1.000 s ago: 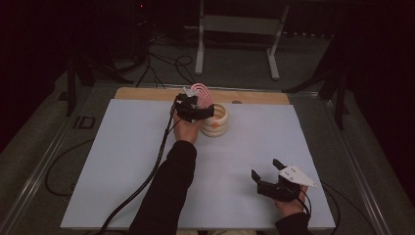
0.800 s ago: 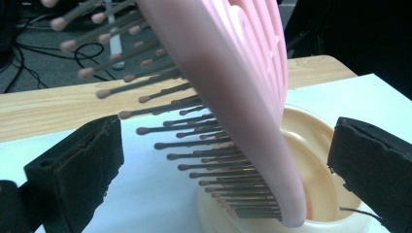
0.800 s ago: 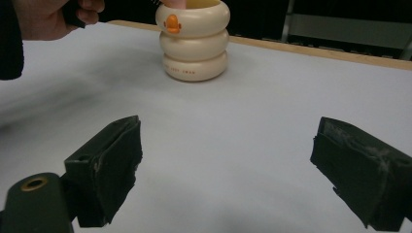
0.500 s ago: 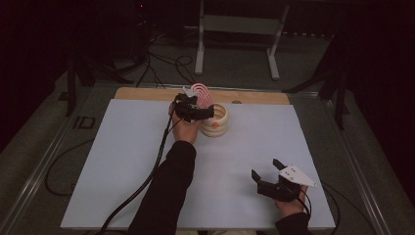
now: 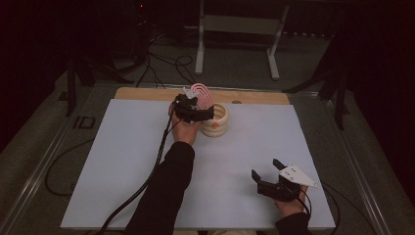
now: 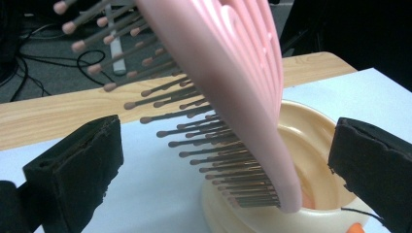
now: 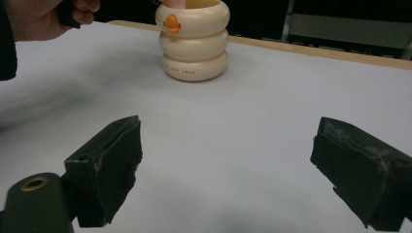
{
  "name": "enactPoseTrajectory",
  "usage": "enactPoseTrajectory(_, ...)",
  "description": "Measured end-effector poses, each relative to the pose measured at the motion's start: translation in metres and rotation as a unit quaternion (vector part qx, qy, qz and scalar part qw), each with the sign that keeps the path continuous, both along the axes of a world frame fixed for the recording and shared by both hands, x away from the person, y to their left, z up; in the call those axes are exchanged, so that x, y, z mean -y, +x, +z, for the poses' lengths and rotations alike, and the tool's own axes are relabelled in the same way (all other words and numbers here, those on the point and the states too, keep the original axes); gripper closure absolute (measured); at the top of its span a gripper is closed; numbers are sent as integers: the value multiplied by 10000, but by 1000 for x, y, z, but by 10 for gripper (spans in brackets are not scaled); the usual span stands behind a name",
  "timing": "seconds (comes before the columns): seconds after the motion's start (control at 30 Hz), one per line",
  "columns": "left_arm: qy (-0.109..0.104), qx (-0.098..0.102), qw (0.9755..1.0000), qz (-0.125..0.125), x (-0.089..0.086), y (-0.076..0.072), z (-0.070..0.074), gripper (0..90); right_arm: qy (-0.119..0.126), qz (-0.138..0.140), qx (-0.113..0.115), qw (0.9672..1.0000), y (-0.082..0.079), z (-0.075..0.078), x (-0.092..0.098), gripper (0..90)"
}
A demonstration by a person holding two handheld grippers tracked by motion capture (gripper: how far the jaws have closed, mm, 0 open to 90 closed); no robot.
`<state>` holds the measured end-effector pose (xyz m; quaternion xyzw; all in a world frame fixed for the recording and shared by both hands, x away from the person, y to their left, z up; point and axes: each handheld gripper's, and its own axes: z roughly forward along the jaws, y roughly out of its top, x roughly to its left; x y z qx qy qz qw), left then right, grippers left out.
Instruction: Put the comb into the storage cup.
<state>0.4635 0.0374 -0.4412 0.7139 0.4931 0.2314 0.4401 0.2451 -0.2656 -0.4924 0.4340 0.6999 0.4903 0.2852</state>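
1. A pink hairbrush (image 6: 228,73) was seen standing tilted in a cream holder (image 5: 218,120), its lower end inside the holder's open top and its bristled head (image 5: 200,92) leaning out above the rim.
2. In the left gripper view, the brush's bristles (image 6: 194,131) were turned toward that view's left-hand jaw, and its smooth pink back toward the right-hand one.
3. The holder was shaped like three stacked rings, with a small orange duck mark (image 7: 171,23) on its top ring; it stood on the table (image 5: 122,161) near the far edge, just in front of a wooden strip (image 5: 147,94).
4. The left hand-held gripper (image 5: 194,108) was held just beside the holder. Its jaws had just been opening and stood wide apart on either side of the brush, with neither pad pressing on it.
5. The person's left hand (image 5: 185,129) and dark sleeve (image 5: 166,191) were seen reaching to the holder from the near edge of the table.
6. The right hand-held gripper (image 5: 266,174) was kept well apart from the holder, near the table's front edge; its jaws stood apart with nothing between them, pointed toward the holder.
7. Beyond the holder, past the table's far edge, cables (image 5: 161,63) and a metal stand (image 5: 235,29) were seen on the dark floor.
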Motion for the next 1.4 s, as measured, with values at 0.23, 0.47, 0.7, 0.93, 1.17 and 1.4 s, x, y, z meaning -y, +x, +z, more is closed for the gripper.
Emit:
enactPoseTrajectory(0.23, 24, 66, 9999, -94, -2, -4, 2, 2, -7, -18, -11, 10000, 0, 0, 0, 106)
enactPoseTrajectory(0.47, -14, 156, 9997, -173, -5, -8, 3, 2, -18, -17, 2, 10000, 0, 0, 0, 105)
enactPoseTrajectory(0.7, -18, 154, 9997, -199, -16, -12, 2, 2, -21, -5, -5, 10000, -1, 0, 0, 105)
enactPoseTrajectory(0.93, -148, 184, 9992, -310, -24, -19, 8, 2, -35, 0, -11, 10000, -1, 0, -2, 106)
enactPoseTrajectory(1.17, -488, 210, 9983, -236, -42, -27, 11, 2, -15, -4, -13, 10000, -1, 0, -1, 105)
enactPoseTrajectory(1.4, -427, 202, 9984, -306, -57, -36, 6, 2, -40, 14, -9, 10000, -1, 0, -3, 106)
